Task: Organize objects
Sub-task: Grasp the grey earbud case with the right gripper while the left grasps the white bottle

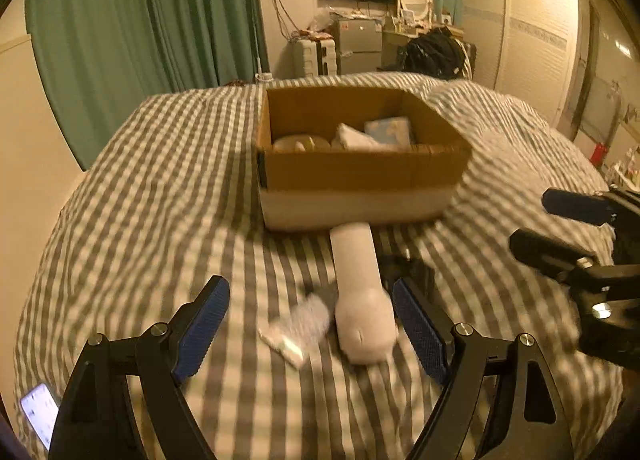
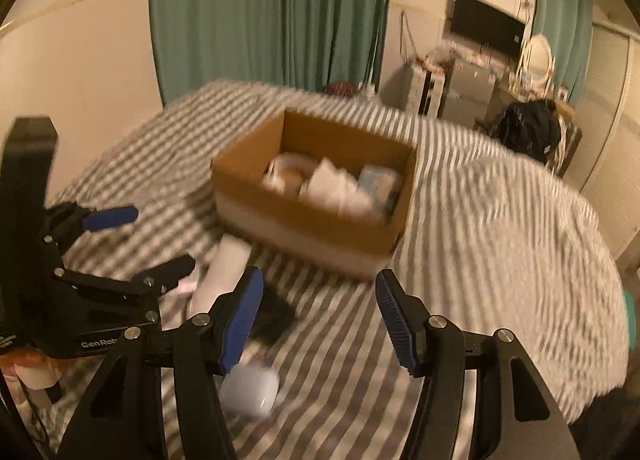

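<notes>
An open cardboard box (image 1: 360, 176) (image 2: 308, 216) stands on the checked bed and holds several pale items and a blue pack (image 1: 390, 130). A long pale cylinder (image 1: 356, 280) (image 2: 226, 264) lies in front of it, one end against the box wall. Beside it are a small silvery packet (image 1: 298, 326), a black object (image 1: 414, 272) (image 2: 276, 316) and a white case (image 2: 250, 388). My left gripper (image 1: 312, 328) (image 2: 148, 240) hovers open over the cylinder's near end and the packet. My right gripper (image 2: 318, 318) (image 1: 560, 226) is open over the bedding, with nothing between its fingers.
The bed cover (image 1: 140, 200) is grey-and-white checked and bulges at the right (image 2: 500, 220). A lit phone (image 1: 38, 412) lies at the near left. Green curtains (image 1: 140, 20), a fridge, a dresser and a wardrobe stand beyond the bed.
</notes>
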